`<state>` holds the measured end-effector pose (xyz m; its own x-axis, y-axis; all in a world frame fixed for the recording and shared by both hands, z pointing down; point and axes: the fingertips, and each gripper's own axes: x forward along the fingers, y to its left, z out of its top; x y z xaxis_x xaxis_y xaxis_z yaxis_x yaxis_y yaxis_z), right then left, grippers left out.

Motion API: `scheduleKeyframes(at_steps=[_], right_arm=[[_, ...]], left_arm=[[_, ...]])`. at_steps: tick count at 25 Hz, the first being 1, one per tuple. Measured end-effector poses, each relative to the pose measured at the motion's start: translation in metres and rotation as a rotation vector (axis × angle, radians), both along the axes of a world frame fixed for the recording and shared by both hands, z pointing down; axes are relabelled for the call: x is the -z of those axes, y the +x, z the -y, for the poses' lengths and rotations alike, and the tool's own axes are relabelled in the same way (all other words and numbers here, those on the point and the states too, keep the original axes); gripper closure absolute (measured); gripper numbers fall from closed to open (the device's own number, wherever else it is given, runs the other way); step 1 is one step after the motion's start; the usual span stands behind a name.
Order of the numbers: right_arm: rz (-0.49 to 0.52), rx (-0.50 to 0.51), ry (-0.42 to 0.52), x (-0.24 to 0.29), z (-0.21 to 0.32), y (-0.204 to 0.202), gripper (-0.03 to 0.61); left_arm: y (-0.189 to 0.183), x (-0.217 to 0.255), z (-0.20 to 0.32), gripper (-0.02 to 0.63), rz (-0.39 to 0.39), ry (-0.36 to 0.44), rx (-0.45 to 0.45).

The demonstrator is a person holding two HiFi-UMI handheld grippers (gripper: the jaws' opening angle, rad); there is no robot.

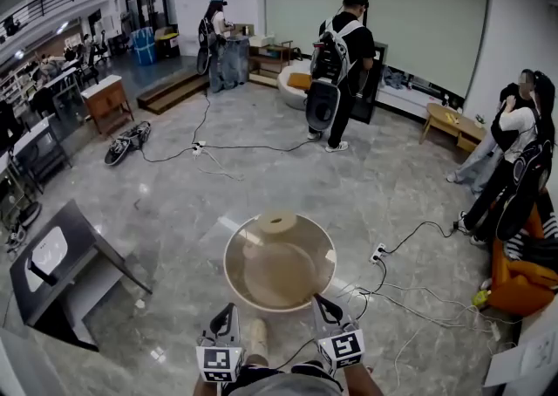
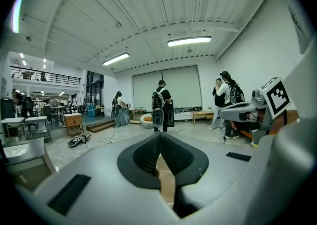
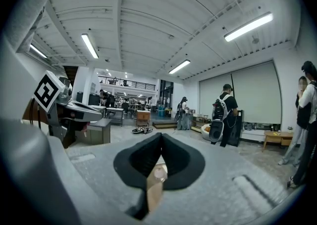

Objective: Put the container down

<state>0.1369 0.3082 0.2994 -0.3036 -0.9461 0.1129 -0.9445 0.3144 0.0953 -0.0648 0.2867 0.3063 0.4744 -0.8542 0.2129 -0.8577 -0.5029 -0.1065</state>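
Container (image 1: 279, 276) clamped by its thin near rim, left gripper (image 1: 228, 309) and right gripper (image 1: 323, 302) each with jaws clenched tight on the beige edge, apparently held level above the polished grey stone floor (image 1: 174, 211). Best lowered with both grips sinking together, to keep the wide, shallow, smooth-walled round bowl flat and the pale ring-shaped roll (image 1: 277, 222) at its far rim from sliding. Release only after touchdown of the base, well clear of the white cables (image 1: 410, 307) trailing at the right.
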Motion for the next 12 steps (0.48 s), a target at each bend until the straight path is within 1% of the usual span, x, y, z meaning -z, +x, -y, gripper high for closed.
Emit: scheduleKeyframes(at_steps=[12], right_arm=[[0.011,0.007,-0.015,-0.0063,0.0037,-0.0018,0.579]], left_arm=[[-0.0022,-0.0067,0.0045,0.597,-0.006,-0.025,0.011]])
